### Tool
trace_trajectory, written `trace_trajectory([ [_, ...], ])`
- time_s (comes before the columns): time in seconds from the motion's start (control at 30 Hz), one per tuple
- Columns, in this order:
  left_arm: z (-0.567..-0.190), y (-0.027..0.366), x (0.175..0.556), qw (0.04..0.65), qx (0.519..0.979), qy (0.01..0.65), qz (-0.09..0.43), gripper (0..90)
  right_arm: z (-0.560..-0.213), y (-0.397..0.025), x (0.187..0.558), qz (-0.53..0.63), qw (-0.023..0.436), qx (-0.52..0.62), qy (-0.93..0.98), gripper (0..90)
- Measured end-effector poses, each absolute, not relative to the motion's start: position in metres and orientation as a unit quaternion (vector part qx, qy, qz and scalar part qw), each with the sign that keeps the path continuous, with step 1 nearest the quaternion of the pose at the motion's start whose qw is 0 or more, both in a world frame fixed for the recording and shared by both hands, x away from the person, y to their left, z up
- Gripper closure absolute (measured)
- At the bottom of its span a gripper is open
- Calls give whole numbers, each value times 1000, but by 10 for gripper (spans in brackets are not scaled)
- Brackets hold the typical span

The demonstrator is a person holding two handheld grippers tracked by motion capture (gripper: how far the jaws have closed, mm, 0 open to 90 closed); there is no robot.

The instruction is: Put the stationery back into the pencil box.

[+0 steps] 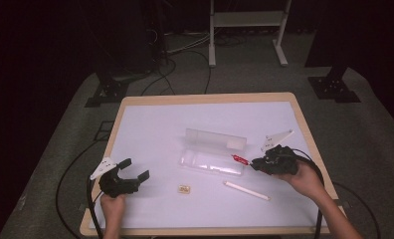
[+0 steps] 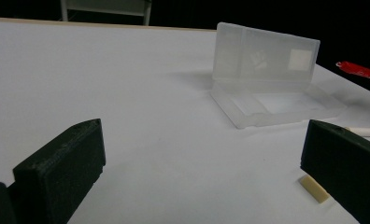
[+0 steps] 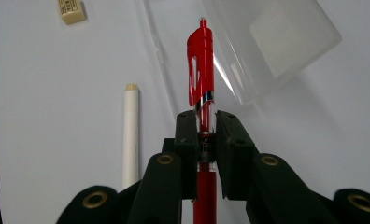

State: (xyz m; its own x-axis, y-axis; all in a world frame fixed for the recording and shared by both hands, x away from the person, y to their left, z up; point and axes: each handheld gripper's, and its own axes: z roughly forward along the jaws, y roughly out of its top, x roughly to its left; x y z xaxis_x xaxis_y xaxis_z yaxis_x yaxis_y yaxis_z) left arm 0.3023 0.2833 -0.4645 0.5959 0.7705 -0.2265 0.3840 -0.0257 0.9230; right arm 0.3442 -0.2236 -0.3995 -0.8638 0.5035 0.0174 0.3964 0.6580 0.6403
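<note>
- Right gripper [image 1: 254, 164] squeezed tight on a red pen [image 3: 201, 70], red cap sticking out past the tips.
- Pen tip end close to the clear plastic case [image 1: 212, 162], lying open just ahead of the right gripper, lid [image 2: 265, 55] standing up.
- Left gripper [image 1: 134, 171] wide open, holding nothing, low over the white table [image 1: 150, 124].
- Small eraser [image 1: 184, 189] near the left gripper, on the side toward the right one.
- White stick [image 1: 246, 190] lying flat beside the right gripper, near the person's hand [image 1: 304, 179].
</note>
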Motion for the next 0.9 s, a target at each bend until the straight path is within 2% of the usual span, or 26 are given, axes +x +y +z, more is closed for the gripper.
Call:
trace_trajectory([
  [0.9,-465,284,303,563,693,418,170,0,-372,-167,385,321,72,195,924,788],
])
